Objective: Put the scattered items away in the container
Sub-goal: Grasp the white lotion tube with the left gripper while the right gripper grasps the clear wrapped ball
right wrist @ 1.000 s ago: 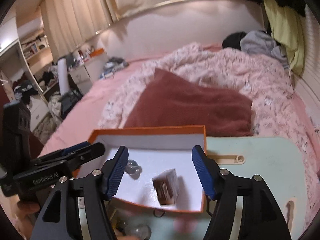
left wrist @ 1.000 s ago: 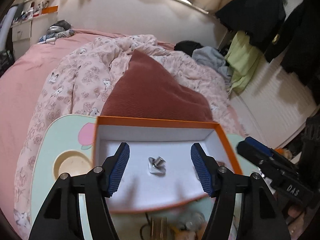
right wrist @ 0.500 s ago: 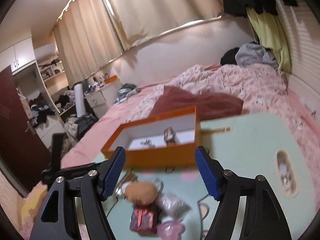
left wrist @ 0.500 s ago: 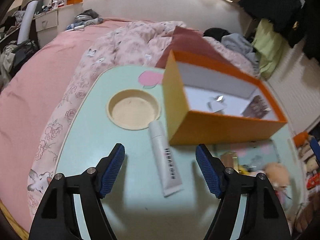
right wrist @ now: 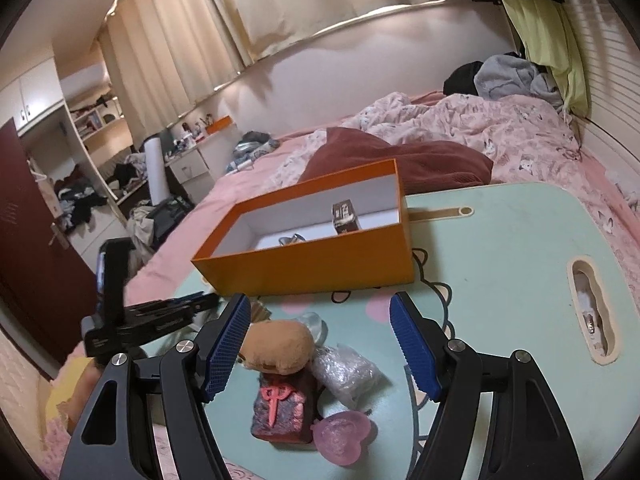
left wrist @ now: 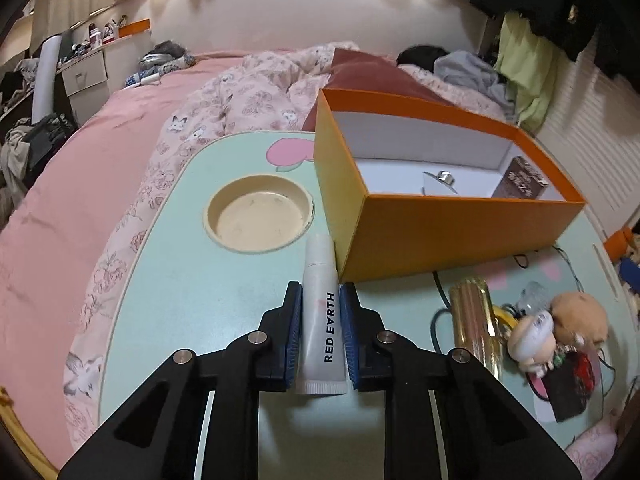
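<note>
My left gripper (left wrist: 321, 334) has just been closing onto the white tube (left wrist: 322, 308), lying on the table (left wrist: 188, 292) at 7 o'clock of the orange box (left wrist: 432, 236); light, soft, squashable, so I grip mid-body; right gripper (right wrist: 320, 344) gapes empty.

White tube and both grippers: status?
Left gripper just closed on white tube, still on table. Right gripper open over plush toy. Orange box touches tube's far end; path otherwise clear.

orange box (left wrist: 432, 236) blocks ahead — bare tabletop (left wrist: 192, 300) left.
</note>
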Demonstrator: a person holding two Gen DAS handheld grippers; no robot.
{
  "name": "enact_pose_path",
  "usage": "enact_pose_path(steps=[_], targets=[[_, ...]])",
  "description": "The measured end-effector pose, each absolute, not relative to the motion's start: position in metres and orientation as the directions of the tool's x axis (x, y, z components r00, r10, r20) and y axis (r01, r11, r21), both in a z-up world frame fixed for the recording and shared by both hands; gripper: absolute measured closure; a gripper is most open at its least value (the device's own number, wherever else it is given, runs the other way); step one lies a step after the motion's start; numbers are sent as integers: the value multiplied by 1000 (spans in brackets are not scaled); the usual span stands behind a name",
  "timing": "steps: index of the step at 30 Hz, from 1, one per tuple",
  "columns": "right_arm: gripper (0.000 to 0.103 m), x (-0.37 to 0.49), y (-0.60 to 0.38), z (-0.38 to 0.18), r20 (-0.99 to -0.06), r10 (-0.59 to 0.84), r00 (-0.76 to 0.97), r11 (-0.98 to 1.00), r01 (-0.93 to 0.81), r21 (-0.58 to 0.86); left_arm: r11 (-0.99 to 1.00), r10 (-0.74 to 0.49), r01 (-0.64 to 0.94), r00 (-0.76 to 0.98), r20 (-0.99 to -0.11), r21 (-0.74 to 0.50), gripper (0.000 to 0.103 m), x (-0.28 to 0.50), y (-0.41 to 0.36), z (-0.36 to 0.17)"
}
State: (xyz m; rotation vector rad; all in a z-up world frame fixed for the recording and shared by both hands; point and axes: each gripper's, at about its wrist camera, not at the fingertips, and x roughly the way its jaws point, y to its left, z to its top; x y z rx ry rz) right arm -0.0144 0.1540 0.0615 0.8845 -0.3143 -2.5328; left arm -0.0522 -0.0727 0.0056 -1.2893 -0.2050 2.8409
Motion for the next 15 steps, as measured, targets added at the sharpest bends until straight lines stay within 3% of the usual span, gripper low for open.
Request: enact_pose_path(steps=[9,15], targets=[[32,-33,159,30,-654,-396,-644,-915,221,337,-968,160,-11,-796,-583,-251,83,28,-78,24],[41,-30,141,24,-699,-337,-631,-941,248,230,-976,161,-51,-825,-541,-213,83,44,-64,29]])
